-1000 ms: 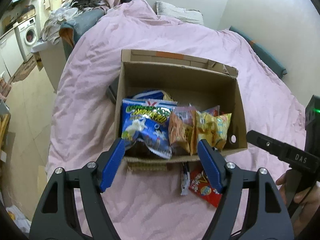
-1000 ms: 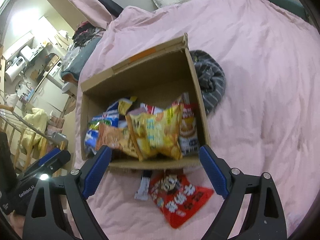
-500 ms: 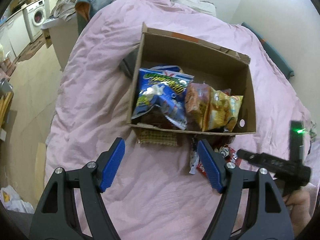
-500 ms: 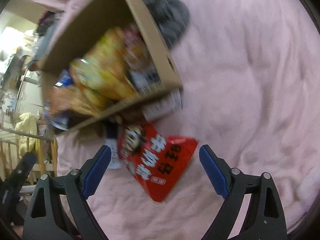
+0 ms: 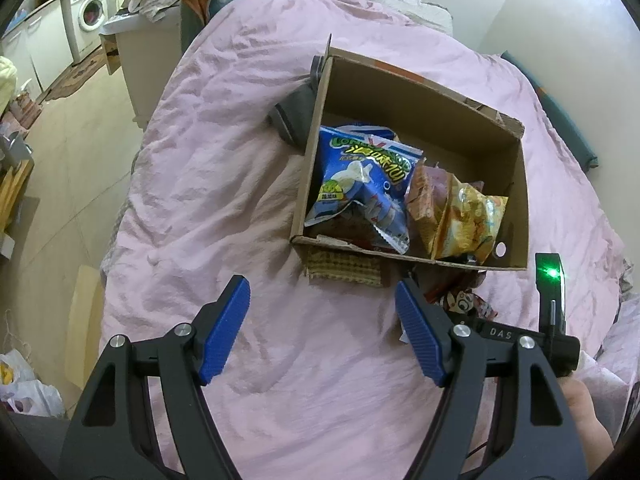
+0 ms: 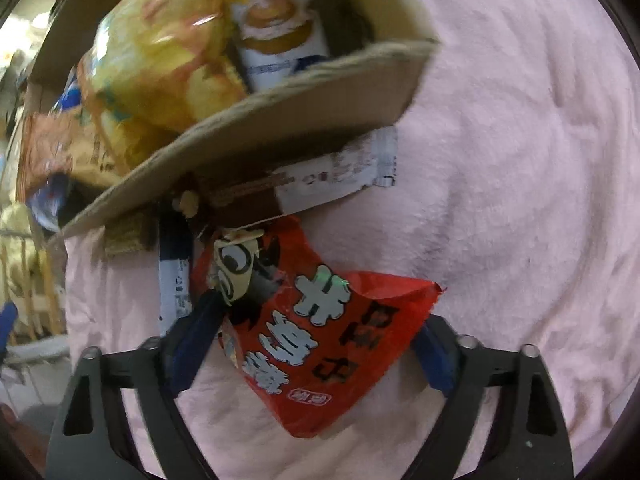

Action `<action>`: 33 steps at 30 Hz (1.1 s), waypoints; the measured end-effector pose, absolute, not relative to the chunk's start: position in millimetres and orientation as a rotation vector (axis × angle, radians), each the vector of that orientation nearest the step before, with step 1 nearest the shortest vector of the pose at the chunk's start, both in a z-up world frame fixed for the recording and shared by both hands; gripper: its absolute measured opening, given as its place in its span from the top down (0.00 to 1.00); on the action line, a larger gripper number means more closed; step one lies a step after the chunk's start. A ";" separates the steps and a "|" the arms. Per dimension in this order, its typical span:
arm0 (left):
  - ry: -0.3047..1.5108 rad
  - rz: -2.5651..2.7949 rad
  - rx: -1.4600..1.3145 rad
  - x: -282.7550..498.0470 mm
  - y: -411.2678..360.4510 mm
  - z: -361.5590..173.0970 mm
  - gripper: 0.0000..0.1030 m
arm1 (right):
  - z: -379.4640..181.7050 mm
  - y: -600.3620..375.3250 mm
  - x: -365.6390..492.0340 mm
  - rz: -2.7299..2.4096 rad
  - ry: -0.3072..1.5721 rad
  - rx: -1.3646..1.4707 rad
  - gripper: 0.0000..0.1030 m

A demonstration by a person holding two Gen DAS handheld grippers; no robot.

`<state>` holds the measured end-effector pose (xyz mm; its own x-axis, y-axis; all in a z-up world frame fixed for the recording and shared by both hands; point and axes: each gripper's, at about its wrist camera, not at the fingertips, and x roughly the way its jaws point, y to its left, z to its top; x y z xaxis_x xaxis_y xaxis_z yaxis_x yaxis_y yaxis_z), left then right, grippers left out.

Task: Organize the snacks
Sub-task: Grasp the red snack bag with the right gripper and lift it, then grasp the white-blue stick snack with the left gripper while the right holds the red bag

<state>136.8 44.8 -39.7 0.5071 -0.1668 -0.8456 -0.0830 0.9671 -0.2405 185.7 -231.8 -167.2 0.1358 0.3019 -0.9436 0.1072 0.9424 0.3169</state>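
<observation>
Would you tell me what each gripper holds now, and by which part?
Left gripper holds nothing. Right gripper straddles the red snack bag across its lower half, jaws just closing; a firm grip cannot be told.

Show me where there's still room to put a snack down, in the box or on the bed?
In the cardboard box, the back half behind the blue snack bag and yellow bag looks bare. The pink bedspread left of the box is wide open. It is crowded at the box's front, where the red packet and other wrappers lie.
</observation>
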 end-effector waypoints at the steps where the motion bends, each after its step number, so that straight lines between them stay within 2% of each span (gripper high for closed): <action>1: 1.046 -0.052 -0.269 137.2 44.3 -40.5 0.30 | -165.3 -230.4 184.8 0.155 1.433 0.328 0.29; 2: 1.048 -0.055 -0.272 137.8 43.6 -40.9 0.30 | -163.7 -229.7 183.5 0.168 1.431 0.328 0.38; 3: 1.050 -0.059 -0.274 138.1 42.3 -41.3 0.30 | -161.6 -229.8 182.7 0.181 1.429 0.332 0.43; 6: 1.052 -0.067 -0.260 139.5 35.1 -42.6 0.30 | -161.1 -234.3 172.6 0.225 1.426 0.348 0.49; 15: 1.113 -0.092 -0.231 146.0 13.9 -61.3 0.30 | -141.8 -250.6 136.7 0.316 1.403 0.379 0.56; 24: 1.251 -0.167 -0.138 155.4 -42.6 -109.8 0.31 | -131.0 -275.1 106.7 0.303 1.361 0.511 0.57; 27: 1.256 -0.166 -0.117 161.3 -59.9 -119.9 0.39 | -123.1 -283.9 106.4 0.281 1.327 0.530 0.57; 29: 1.269 -0.154 -0.096 165.3 -71.2 -127.0 0.41 | -117.3 -288.7 107.4 0.269 1.306 0.530 0.57; 33: 1.284 -0.150 -0.048 176.1 -92.8 -139.6 0.55 | -118.5 -295.9 108.6 0.238 1.296 0.560 0.57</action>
